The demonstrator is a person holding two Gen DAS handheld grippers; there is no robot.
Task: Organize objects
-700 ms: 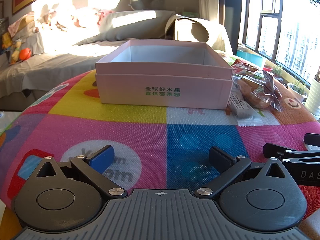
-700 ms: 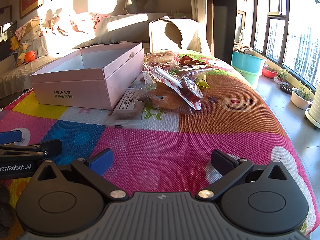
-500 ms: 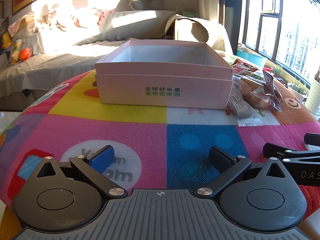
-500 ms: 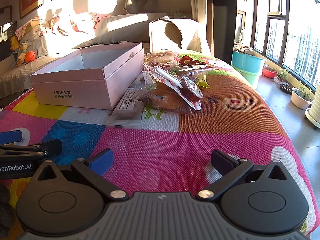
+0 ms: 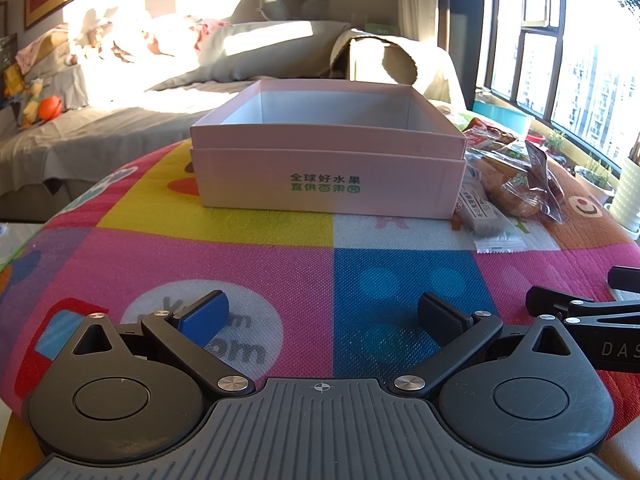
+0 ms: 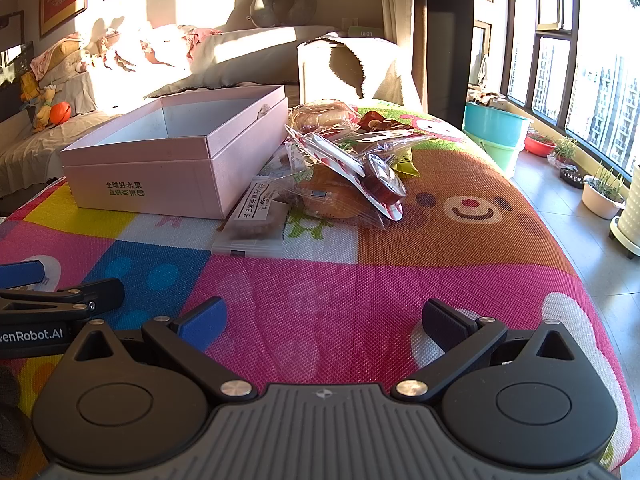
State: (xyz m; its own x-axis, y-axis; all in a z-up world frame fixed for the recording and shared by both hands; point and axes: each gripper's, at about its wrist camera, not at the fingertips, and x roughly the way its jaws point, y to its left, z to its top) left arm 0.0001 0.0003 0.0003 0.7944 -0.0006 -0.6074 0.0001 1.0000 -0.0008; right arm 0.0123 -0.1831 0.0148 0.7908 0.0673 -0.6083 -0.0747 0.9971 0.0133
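Both the left gripper (image 5: 323, 314) and the right gripper (image 6: 323, 319) are spread wide at frame bottom, nothing held. The box (image 5: 328, 160) is centred; snacks (image 6: 344, 176) are piled at its right.

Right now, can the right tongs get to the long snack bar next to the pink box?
Probably yes. The right tongs are open and empty, and only bare mat lies between them and the snack bar, which sits at the front of the pile, beside the pink box.

Your right gripper (image 6: 324, 322) hangs with jaws spread wide and empty over a colourful cartoon mat (image 6: 460, 248). Ahead on the left sits an open pink box (image 6: 176, 160). Wrapped snack packets (image 6: 344, 172) lie heaped just beside its right wall.
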